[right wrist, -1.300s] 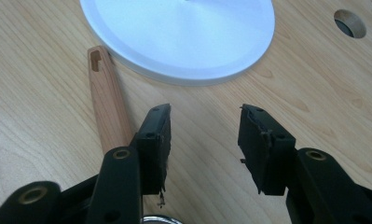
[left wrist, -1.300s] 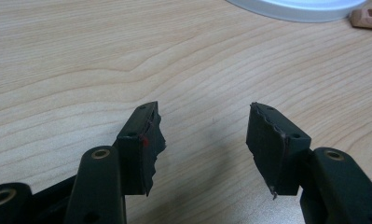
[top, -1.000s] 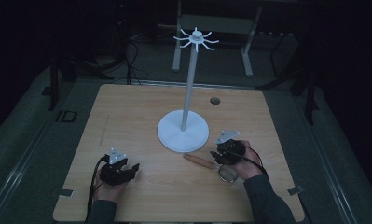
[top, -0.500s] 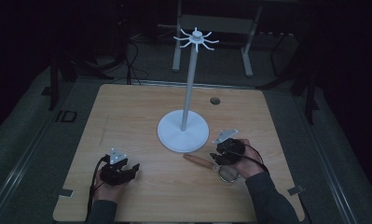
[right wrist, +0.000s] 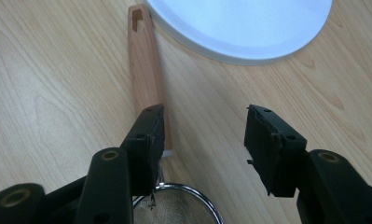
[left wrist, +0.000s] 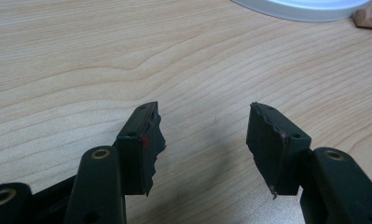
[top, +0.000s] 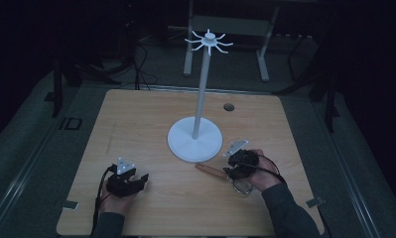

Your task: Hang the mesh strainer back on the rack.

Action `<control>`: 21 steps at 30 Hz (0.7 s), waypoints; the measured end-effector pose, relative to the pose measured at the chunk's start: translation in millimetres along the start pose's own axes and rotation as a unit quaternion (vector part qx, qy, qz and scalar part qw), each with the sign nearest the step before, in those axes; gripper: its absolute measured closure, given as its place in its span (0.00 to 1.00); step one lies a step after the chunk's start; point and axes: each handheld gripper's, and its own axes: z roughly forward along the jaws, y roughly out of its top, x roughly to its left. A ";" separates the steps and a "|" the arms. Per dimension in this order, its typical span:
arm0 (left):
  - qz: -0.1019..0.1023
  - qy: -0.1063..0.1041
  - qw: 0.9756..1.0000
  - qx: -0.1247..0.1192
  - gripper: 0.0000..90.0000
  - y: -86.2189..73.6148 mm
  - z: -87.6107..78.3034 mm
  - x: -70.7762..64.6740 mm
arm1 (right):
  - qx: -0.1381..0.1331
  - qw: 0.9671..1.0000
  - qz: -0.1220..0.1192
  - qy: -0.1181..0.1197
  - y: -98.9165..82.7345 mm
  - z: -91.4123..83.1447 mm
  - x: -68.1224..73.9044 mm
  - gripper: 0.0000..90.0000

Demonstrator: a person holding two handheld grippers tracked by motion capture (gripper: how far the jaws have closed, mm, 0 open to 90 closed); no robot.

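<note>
Jaws wide on the right gripper [right wrist: 200, 149], and they have just been opening, with nothing pinched between them now. Under its left-hand jaw in the right gripper view lies the strainer: the wooden handle [right wrist: 146, 70] runs straight ahead from that jaw, flat on the table [right wrist: 44, 93], with a small slot at its far end. The wire mesh bowl [right wrist: 179, 205] with its metal rim sits below and just behind the jaws, close to the camera. The handle passes beneath the left-hand pad rather than through the gap, and I can't tell whether that pad touches it. Dead ahead of the jaws is the white round base [right wrist: 239, 28] of the stand, and the handle's far end lies just beside its rim.

From the high view, the right gripper [top: 237, 166] sits low over the strainer [top: 225, 176], the white stand [top: 195, 141] just beyond it, its pole rising to a ring of hooks.

Over to the left gripper [left wrist: 202, 140]: jaws spread, bare wood between them, holding nothing. The stand's base edge lies well ahead of it to its right, with the handle tip [left wrist: 369, 17] peeking beside it.
</note>
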 end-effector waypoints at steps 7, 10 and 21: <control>0.001 0.000 1.000 0.002 0.49 0.0 0.7 -0.6 | 0.011 1.000 -0.005 0.004 0.3 3.4 1.0 0.52; 0.001 0.000 1.000 0.002 0.49 0.0 0.7 -0.2 | 0.018 1.000 -0.008 0.008 0.5 5.7 1.7 0.52; -0.002 0.001 1.000 0.000 0.49 0.0 0.0 0.4 | 0.037 0.999 -0.020 0.033 2.0 18.9 8.5 0.51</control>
